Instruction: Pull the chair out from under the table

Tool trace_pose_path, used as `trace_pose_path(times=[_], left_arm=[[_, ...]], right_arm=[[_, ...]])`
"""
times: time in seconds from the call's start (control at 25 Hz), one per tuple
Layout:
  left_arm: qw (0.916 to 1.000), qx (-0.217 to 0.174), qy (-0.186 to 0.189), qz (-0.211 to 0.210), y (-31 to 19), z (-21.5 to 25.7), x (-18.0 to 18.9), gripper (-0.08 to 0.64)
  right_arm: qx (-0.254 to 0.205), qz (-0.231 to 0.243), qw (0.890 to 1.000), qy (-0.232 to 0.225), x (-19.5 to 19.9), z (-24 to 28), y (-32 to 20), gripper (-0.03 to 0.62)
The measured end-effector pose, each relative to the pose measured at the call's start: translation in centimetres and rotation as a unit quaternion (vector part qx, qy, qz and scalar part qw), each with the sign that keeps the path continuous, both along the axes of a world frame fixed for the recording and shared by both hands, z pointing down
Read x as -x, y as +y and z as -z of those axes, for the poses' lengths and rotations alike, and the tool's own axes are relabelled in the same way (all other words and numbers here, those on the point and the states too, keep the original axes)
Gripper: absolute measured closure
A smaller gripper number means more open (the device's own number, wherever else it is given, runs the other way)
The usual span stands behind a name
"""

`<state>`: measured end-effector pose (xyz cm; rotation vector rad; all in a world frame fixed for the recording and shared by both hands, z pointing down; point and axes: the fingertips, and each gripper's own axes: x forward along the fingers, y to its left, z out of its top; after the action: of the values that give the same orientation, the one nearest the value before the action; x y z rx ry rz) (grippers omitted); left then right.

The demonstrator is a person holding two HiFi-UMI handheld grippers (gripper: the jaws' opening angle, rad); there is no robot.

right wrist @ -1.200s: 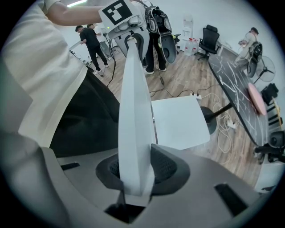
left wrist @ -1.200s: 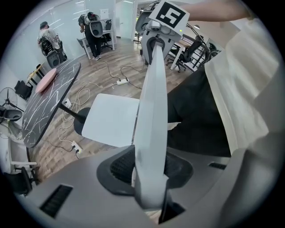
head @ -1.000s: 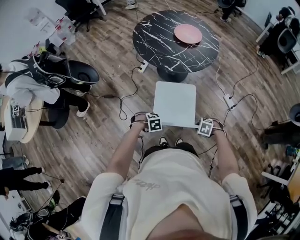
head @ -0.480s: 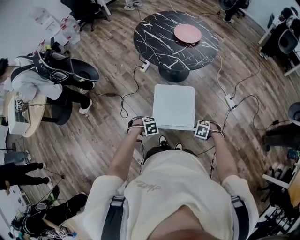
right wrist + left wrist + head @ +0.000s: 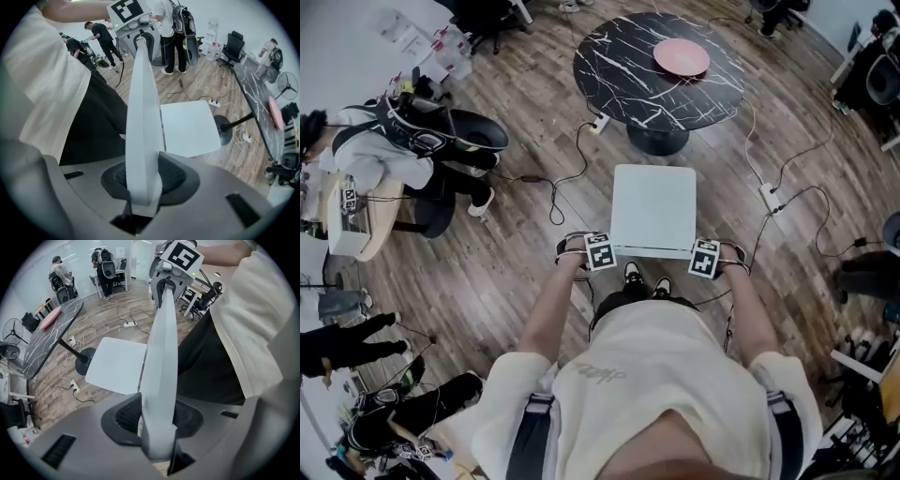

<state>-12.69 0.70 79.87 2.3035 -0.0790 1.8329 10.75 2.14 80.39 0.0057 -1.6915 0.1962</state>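
Observation:
The white chair (image 5: 652, 208) stands on the wood floor, its seat fully out from the round black marble table (image 5: 628, 66), which carries a pink plate (image 5: 681, 57). My left gripper (image 5: 598, 255) and right gripper (image 5: 705, 260) sit at the two ends of the backrest's top edge, close to my legs. In the left gripper view the thin white backrest (image 5: 161, 357) runs upright between the dark pads of the left gripper (image 5: 157, 417), which is shut on it. The right gripper (image 5: 143, 180) clamps the backrest (image 5: 143, 117) the same way, with the seat (image 5: 190, 126) beyond.
Cables and power strips (image 5: 766, 197) lie on the floor around the table's pedestal (image 5: 656, 141). A person with gear sits at the left (image 5: 384, 159). Office chairs stand at the room's edges. My shoes (image 5: 631, 274) are just behind the chair.
The chair and both grippers have come back toward me, and the gap between seat and table pedestal has widened. Both grips on the backrest stay the same.

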Motion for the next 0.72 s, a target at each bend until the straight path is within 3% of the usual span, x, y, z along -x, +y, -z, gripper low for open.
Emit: trace_pose_path(times=[0.16,0.28,0.4,0.56,0.72], left_arm=[[0.9999,0.007,-0.002,0.008,-0.1,-0.1,0.1,0.423],[0.9992,0.008,0.013,0.038,-0.3,-0.2,-0.3,0.419],[0.9971,0.010,0.020,0.072,0.0,0.0,-0.2,0.368],[0.9921,-0.012,0.049,0.115,-0.7,2.0,-0.1,0.368],[0.9901,-0.042,0.054,0.122,-1.0,4.0,0.1,0.367]], right_arm=[[0.000,-0.011,1.000,-0.012,0.2,0.0,-0.2,0.488],[-0.007,-0.023,0.999,-0.032,0.2,-0.1,-0.4,0.476],[-0.018,-0.051,0.996,-0.065,0.5,0.1,-0.4,0.432],[-0.040,-0.070,0.992,-0.099,0.6,2.1,-0.3,0.399],[-0.061,-0.102,0.984,-0.136,0.4,5.2,-0.6,0.396]])
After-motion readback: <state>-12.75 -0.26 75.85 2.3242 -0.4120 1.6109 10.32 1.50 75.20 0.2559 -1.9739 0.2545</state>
